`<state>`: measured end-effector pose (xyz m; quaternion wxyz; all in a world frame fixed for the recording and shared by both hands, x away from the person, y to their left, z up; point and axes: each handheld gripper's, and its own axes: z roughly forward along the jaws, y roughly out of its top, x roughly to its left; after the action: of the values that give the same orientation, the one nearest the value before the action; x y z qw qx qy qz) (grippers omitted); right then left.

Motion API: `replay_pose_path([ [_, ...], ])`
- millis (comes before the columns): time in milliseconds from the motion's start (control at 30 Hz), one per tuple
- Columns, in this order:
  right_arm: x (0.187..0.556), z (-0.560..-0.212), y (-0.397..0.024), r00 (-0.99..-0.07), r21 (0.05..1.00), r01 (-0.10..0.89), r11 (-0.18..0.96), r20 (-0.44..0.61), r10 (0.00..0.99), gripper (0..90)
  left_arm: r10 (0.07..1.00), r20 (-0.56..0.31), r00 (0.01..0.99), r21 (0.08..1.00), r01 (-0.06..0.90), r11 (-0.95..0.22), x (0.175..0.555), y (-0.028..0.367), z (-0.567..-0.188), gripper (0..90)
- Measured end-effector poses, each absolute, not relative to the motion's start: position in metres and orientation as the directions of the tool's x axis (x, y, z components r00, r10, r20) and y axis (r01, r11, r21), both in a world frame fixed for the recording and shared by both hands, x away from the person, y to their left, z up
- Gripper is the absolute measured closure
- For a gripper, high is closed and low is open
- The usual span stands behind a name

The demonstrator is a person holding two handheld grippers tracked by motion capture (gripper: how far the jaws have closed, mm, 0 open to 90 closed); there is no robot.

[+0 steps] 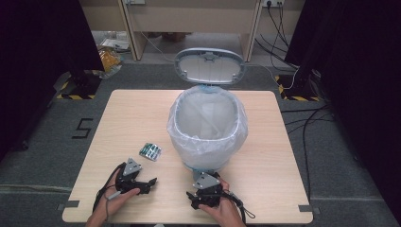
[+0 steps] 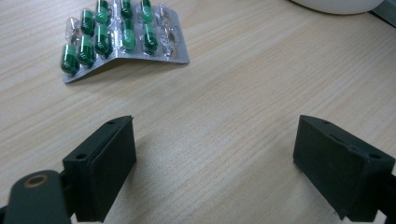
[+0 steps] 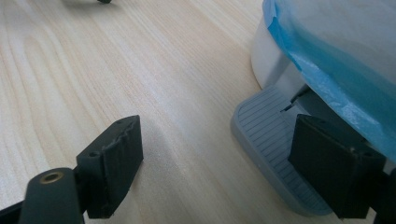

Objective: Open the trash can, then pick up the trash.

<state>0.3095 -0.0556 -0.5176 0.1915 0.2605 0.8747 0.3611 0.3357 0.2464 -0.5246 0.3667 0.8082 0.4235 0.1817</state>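
Green-and-white capsules in a silver blister pack [image 1: 150, 151] lie untouched on the pale wooden table [image 1: 118, 118], just in front of and to the left of a white pedal bin [image 1: 208, 127] whose lid [image 1: 209, 66] already stands raised. The bin is lined with a thin translucent bag, blue at its folded-over edge, and as far as the high view shows nothing lies inside it.

The left gripper [image 1: 142, 182] rests low on the table near the person's edge, its jaws spread wide with nothing between them; in the left gripper view the blister pack [image 2: 122, 39] sits ahead and to the left of the jaws, one end lifted slightly off the wood, a few of its pockets looking empty. The right gripper [image 1: 204, 195] also stands open and empty, with its right jaw close over the bin's ribbed grey foot pedal [image 3: 273, 149] — whether it touches the pedal cannot be told from these views.

Judged from how things lie, the work appears to be throwing the pill pack away, and it is at an early stage: the bin is open and ready, but the pack has not been grasped, lifted or carried. What is left is nearly all of it — closing the left gripper on the thin foil card, moving it over the rim and letting it drop into the bag.
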Motion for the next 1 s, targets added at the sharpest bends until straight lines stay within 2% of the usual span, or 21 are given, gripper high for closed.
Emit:
replay_pose_path([
  [533,0.309,-0.518,-0.056,-0.793,0.733,0.314,0.603,-0.147,0.591,17.4,0.814,-0.025,0.581,0.747,0.552,-0.371,0.336,0.247,-0.525,12.5],
  [700,0.31,-0.518,-0.056,-0.794,0.733,0.313,0.603,-0.147,0.59,17.2,0.813,-0.035,0.581,0.762,0.541,-0.354,0.335,0.249,-0.524,15.0],
  [800,0.31,-0.518,-0.056,-0.796,0.733,0.313,0.605,-0.145,0.588,17.1,0.841,-0.045,0.539,0.79,0.535,-0.3,0.337,0.252,-0.521,15.0],
  [1000,0.31,-0.517,-0.056,-0.797,0.729,0.315,0.607,-0.144,0.586,16.0,0.874,0.003,0.487,0.805,0.517,-0.291,0.356,0.253,-0.509,15.0],
])
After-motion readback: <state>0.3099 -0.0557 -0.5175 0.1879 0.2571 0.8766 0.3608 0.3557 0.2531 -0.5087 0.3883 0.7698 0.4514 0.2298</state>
